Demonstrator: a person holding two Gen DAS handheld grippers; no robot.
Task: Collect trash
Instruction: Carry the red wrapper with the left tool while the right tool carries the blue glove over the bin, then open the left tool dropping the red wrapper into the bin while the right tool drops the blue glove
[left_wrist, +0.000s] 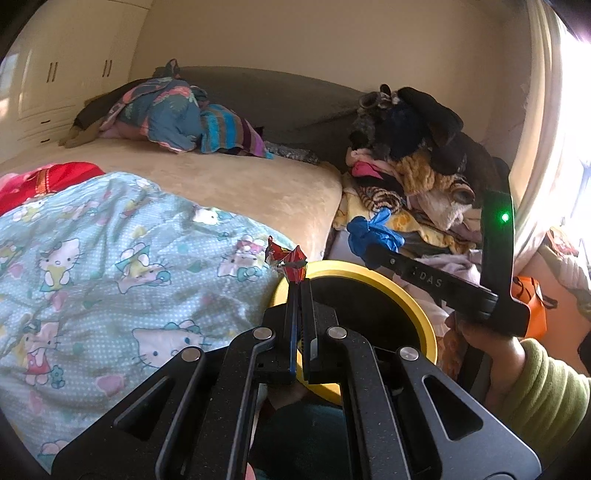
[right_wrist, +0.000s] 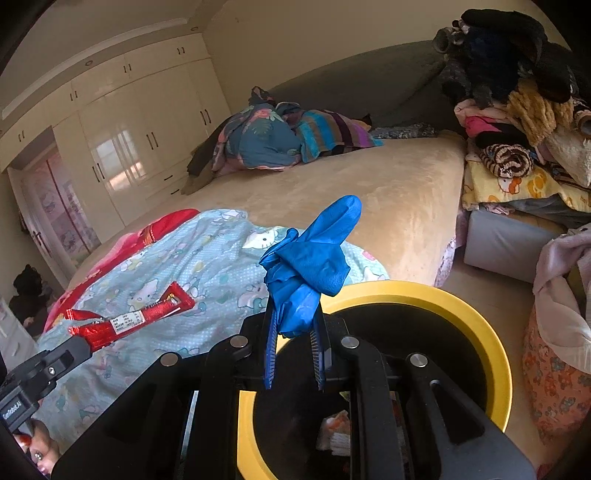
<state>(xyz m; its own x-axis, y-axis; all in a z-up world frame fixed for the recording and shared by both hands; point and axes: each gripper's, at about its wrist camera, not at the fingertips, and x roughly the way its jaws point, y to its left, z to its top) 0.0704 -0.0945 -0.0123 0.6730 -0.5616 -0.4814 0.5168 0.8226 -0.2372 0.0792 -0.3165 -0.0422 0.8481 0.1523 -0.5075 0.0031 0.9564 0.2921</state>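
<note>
A wide bed with a beige plush cover (right_wrist: 369, 192) stands before glossy cream wardrobe doors (right_wrist: 122, 122). Plain beige walls (left_wrist: 332, 40); strong daylight enters through a pale curtain (left_wrist: 543, 110).

Two grippers were in view. The left gripper (left_wrist: 300, 282) was clamped on one red wrapper (left_wrist: 290, 263); the right gripper (right_wrist: 295, 325) was clamped on one blue glove (right_wrist: 310, 266). One yellow-rimmed bin (right_wrist: 491, 332) stood directly below and just beyond the right gripper's fingertips, and at least two pieces of crumpled trash (right_wrist: 334, 432) lay inside it. One bed (right_wrist: 351, 192) extended ahead of both grippers, carrying one Hello Kitty quilt (left_wrist: 110, 266), one red cloth (left_wrist: 48, 181) and one heap of bedding (left_wrist: 177, 118) at the far end. One pile of clothes (left_wrist: 413, 162) stood ahead and to the right. One wardrobe wall (right_wrist: 122, 122) stood far left.
</note>
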